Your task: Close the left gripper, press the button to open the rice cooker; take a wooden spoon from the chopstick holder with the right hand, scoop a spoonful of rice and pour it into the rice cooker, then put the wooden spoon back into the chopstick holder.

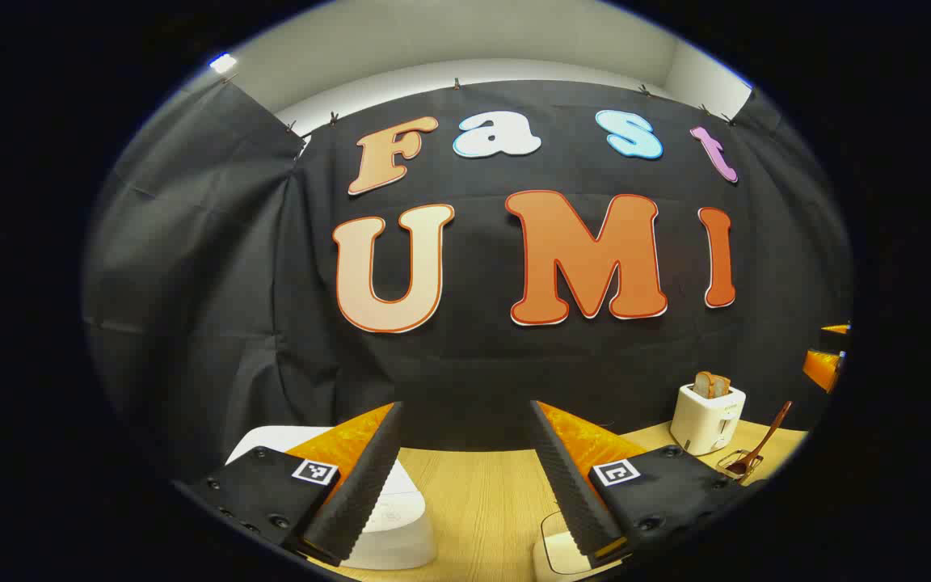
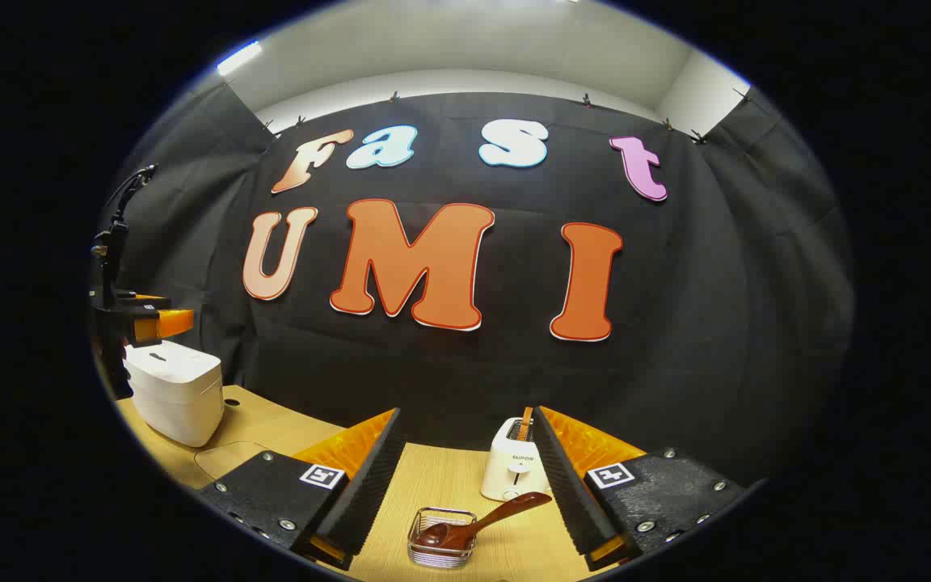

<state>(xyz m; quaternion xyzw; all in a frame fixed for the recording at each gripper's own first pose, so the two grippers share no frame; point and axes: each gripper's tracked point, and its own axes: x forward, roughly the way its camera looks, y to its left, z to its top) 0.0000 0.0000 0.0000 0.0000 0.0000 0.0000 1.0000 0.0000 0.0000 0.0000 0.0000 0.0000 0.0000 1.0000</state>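
The white rice cooker [image 1: 389, 525] lies low at the left in the left gripper view, lid down, partly behind one finger. My left gripper [image 1: 465, 404] stands open above and just right of it, holding nothing. From the right gripper view, the same cooker [image 2: 174, 392] sits at the table's far left with the left gripper [image 2: 150, 321] hovering over it. The wooden spoon [image 2: 486, 519] rests bowl-down in a small wire chopstick holder [image 2: 441, 548], handle leaning right. My right gripper [image 2: 465, 410] is open, above and behind the holder, apart from the spoon.
A white toaster [image 2: 512, 470] with a slice of bread stands behind the holder, by the black cloth wall. A pale, flat clear container [image 2: 227, 459] lies on the wooden table [image 2: 441, 485] between cooker and holder; its contents are unclear.
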